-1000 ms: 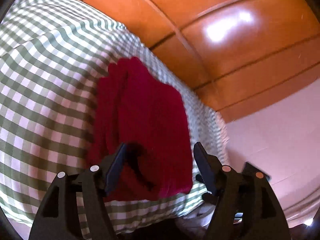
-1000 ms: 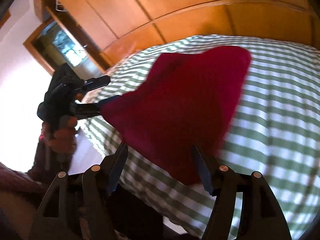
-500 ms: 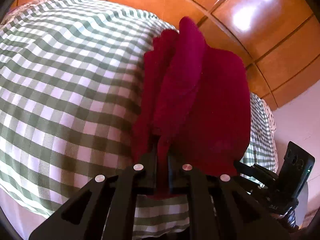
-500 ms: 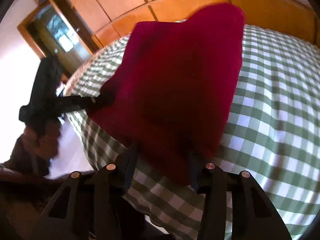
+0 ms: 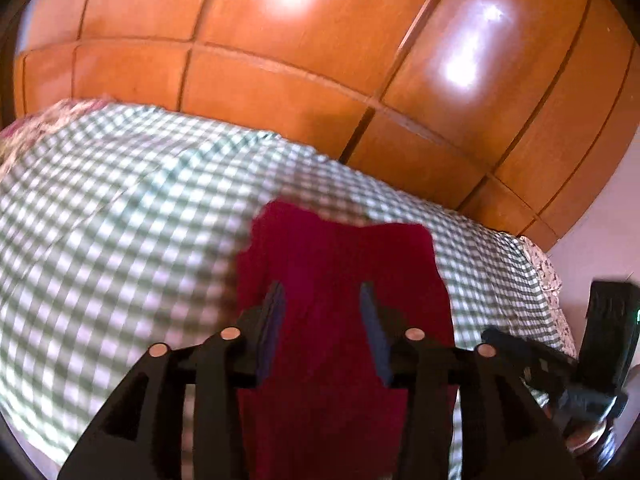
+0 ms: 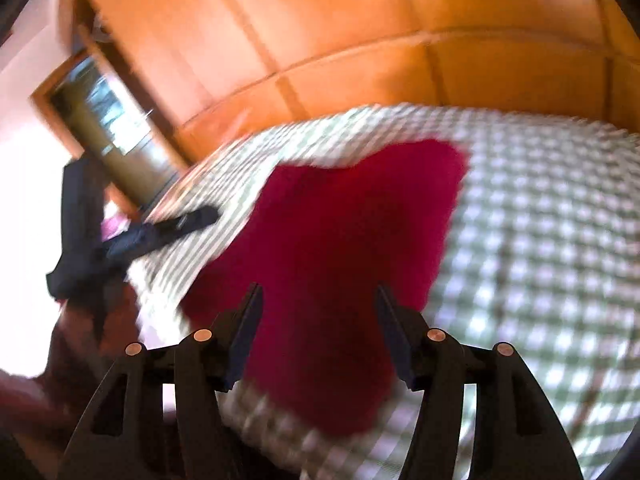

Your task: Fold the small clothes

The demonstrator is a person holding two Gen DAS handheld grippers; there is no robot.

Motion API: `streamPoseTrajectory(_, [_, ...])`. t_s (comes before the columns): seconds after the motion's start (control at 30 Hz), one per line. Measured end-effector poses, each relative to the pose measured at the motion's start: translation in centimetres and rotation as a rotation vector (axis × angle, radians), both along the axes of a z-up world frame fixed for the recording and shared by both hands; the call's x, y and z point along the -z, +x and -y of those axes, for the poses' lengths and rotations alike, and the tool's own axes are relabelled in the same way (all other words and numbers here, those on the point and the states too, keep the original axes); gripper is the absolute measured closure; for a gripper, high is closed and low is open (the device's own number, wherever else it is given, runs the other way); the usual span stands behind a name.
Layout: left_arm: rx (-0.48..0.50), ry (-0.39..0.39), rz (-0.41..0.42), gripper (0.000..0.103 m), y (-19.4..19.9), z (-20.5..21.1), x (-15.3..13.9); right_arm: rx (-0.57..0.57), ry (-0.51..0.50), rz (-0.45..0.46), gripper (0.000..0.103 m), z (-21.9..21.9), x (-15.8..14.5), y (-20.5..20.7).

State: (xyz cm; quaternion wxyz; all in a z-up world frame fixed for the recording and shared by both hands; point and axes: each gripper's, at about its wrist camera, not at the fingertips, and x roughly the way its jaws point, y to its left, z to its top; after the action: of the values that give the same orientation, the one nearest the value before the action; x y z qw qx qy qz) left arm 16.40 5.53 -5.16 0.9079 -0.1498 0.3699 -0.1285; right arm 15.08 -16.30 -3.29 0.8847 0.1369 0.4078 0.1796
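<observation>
A dark red garment lies flat on the green-and-white checked bedspread, near its front edge. My left gripper is open, with its jaws apart above the garment's near end and nothing between them. In the right wrist view the same red garment spreads across the bedspread. My right gripper is open over its near edge and holds nothing. The left gripper also shows in the right wrist view, beside the garment's left edge. Both views are blurred.
An orange wooden panelled wardrobe stands behind the bed. A framed doorway or mirror is at the left in the right wrist view. The right gripper's body shows at the lower right of the left wrist view.
Both grippers were shut on the lifted garment half a second ago. Now both have opened and let go, and the garment lies flat on the bedspread. Both grippers have drawn back.
</observation>
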Motion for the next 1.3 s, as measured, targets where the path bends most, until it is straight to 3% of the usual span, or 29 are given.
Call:
streamPoseTrajectory(0.2, [0.012,0.148,-0.032,0.062,2.4,3.1,2.2,0.151,-0.007,-0.078,0.046,-0.1,2.3,7.5])
streamPoseTrajectory(0.43, [-0.006,0.161,-0.074,0.061,2.0,2.0,5.8,0.156,-0.138,-0.149,0.044,-3.6,6.3,11.4])
streamPoseTrajectory(0.57, [-0.024,0.148,-0.065,0.061,1.4,1.4,6.2,0.137,-0.259,-0.097,0.037,-5.3,7.8,11.3])
streamPoseTrajectory(0.77, [-0.064,0.150,-0.067,0.061,0.6,0.8,5.9,0.146,-0.224,-0.088,0.036,-4.6,7.9,10.8])
streamPoseTrajectory(0.87, [-0.078,0.114,-0.091,0.056,0.5,-0.1,6.1,0.150,-0.219,-0.087,0.033,-4.6,7.8,10.9])
streamPoseTrajectory(1.0, [-0.088,0.109,-0.089,0.054,-0.1,-0.7,5.9,0.156,-0.204,-0.086,0.026,-4.4,7.5,10.5])
streamPoseTrajectory(1.1, [-0.094,0.124,-0.077,0.054,-0.8,-0.7,5.6,0.173,-0.207,-0.088,0.013,-4.1,7.0,10.2])
streamPoseTrajectory(1.3, [-0.103,0.134,-0.070,0.054,-1.5,-1.1,5.3,0.179,-0.180,-0.089,0.011,-3.3,6.2,8.7])
